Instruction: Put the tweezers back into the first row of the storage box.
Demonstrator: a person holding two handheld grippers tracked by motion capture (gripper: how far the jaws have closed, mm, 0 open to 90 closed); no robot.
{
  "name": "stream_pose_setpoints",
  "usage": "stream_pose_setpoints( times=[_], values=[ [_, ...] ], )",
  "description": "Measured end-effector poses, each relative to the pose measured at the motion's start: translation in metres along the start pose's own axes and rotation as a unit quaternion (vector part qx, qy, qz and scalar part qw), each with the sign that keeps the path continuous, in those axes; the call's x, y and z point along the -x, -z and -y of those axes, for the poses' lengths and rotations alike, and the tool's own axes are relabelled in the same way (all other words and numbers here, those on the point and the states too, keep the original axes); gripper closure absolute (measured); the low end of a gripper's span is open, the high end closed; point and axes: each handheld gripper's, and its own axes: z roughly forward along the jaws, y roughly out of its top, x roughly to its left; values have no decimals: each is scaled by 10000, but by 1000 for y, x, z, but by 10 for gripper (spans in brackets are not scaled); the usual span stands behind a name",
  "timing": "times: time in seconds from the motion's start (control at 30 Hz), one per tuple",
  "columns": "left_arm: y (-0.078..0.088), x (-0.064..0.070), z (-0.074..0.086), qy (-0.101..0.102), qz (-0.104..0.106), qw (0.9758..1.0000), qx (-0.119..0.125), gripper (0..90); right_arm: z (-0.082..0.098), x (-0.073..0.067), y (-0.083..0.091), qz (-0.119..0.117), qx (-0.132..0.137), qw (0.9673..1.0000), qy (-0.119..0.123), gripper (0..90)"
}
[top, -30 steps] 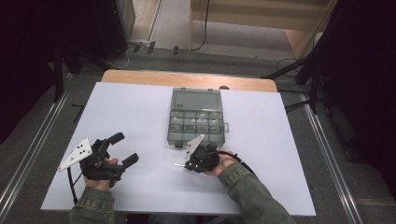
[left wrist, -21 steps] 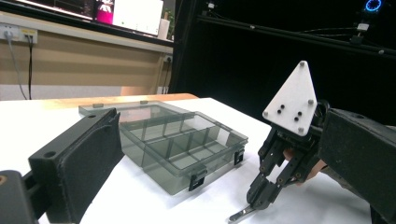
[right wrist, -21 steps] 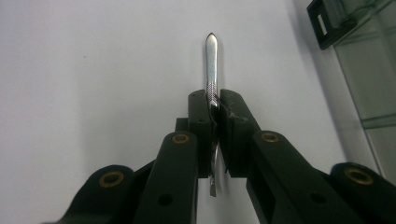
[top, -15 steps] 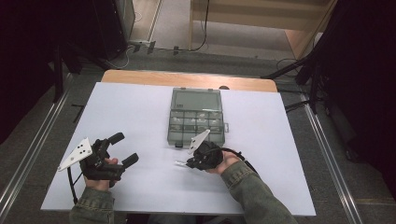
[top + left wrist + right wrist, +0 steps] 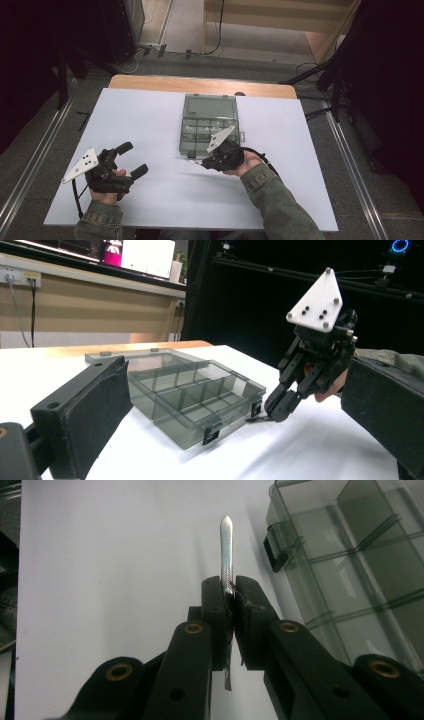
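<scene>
On the white table [image 5: 150,120], the right claw [image 5: 228,587] is clenched on a thin silver metal blade [image 5: 226,550] beside the clear grey plastic compartment box [image 5: 207,125], while the left claw [image 5: 127,159] rests spread apart.

The compartment box [image 5: 208,125] lies on the table [image 5: 150,115], toward its far edge. The right gripper [image 5: 204,161] is just before the box's near edge, with a thin metal tool [image 5: 226,555] between its jaws. The left gripper [image 5: 131,159] is well to the left of the box, nearer the person
</scene>
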Motion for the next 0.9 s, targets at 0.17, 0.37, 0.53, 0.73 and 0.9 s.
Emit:
stream_pose_setpoints(
  times=[0.17, 0.37, 0.53, 0.73, 0.9],
  values=[
    [0, 0, 0, 7, 10, 10000, 4, 0, -5, 3, 8, 44, 37, 10000, 46, 859],
    [-1, 0, 0, 16, 29, 10000, -3, 0, -10, 8, 15, 122, 58, 9999, 53, 859],
    [-1, 1, 0, 3, 21, 10000, -19, 0, -13, 15, 19, 181, 111, 9998, 49, 859],
    [0, 1, 0, 3, 14, 10000, -21, 0, -18, 27, 25, 297, 107, 9995, -25, 858],
    [0, 1, 0, -10, 12, 10000, -33, 0, -21, 37, 27, 306, 225, 9992, -85, 858]
  ],
)
